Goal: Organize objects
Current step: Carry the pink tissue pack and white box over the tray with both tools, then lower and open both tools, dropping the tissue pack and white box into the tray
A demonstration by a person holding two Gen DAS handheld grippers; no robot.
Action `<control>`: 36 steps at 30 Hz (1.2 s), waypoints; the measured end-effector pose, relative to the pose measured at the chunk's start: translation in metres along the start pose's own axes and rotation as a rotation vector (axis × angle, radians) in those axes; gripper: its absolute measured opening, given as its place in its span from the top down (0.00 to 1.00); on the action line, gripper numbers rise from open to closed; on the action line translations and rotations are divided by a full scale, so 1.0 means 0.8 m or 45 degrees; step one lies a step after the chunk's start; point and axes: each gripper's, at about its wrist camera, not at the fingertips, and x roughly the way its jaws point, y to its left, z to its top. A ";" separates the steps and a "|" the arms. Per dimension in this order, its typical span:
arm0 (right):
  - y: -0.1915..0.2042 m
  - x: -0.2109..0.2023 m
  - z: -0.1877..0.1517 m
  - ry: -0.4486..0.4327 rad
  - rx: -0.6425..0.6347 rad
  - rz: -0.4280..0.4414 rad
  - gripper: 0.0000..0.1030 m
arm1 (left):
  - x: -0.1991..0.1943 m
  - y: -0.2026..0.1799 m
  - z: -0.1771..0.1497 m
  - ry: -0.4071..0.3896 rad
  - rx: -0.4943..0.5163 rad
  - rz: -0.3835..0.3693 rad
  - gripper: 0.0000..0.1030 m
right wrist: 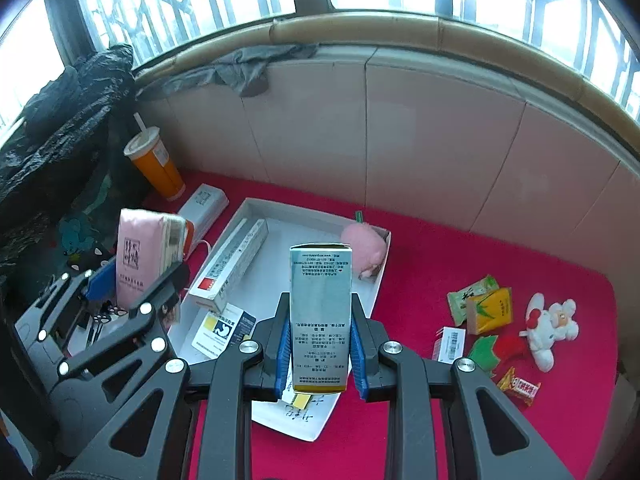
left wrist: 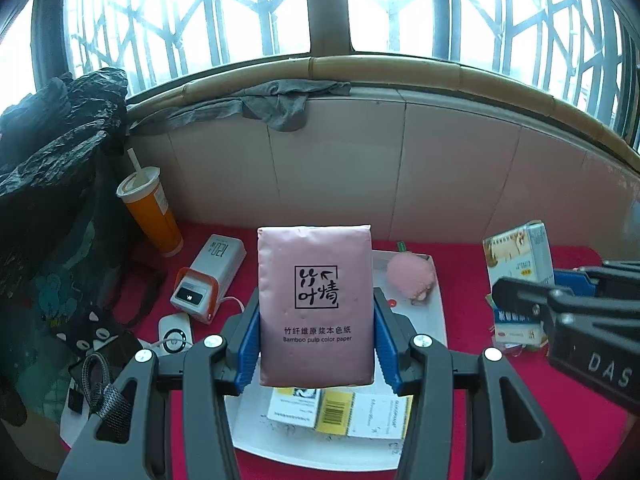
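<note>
From the left wrist view, the left tongs (left wrist: 316,344) clamped a pink tissue pack (left wrist: 315,304) above the white tray (left wrist: 438,320), which already held small boxes and a pink plush toy (left wrist: 412,276). From the right wrist view, the right tongs (right wrist: 320,356) gripped a silver box (right wrist: 321,320) over that tray; snack packets (right wrist: 480,304) and a white plush toy (right wrist: 550,328) lay loose on the red surface (right wrist: 440,240), so sorting looked about half done.

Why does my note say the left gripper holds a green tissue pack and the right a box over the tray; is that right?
Only the colour is wrong. The left gripper holds a pink tissue pack, as the left wrist view shows. The right gripper does hold a box over the tray.
</note>
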 end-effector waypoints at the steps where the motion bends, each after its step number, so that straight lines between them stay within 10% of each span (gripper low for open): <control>1: 0.000 0.006 0.001 0.015 0.004 -0.008 0.74 | 0.005 0.002 0.001 0.004 0.007 0.003 0.53; 23: 0.023 0.103 0.018 0.232 -0.003 -0.055 0.73 | 0.110 0.019 0.020 0.164 0.135 0.025 0.52; 27: 0.025 0.108 0.021 0.224 0.002 -0.050 0.73 | 0.114 0.023 0.022 0.161 0.108 0.020 0.34; 31: 0.018 0.110 0.024 0.225 0.023 -0.053 0.54 | 0.117 0.031 0.025 0.150 0.074 0.043 0.12; 36: 0.006 0.107 0.021 0.213 0.074 -0.054 0.30 | 0.116 0.038 0.024 0.147 0.030 0.072 0.08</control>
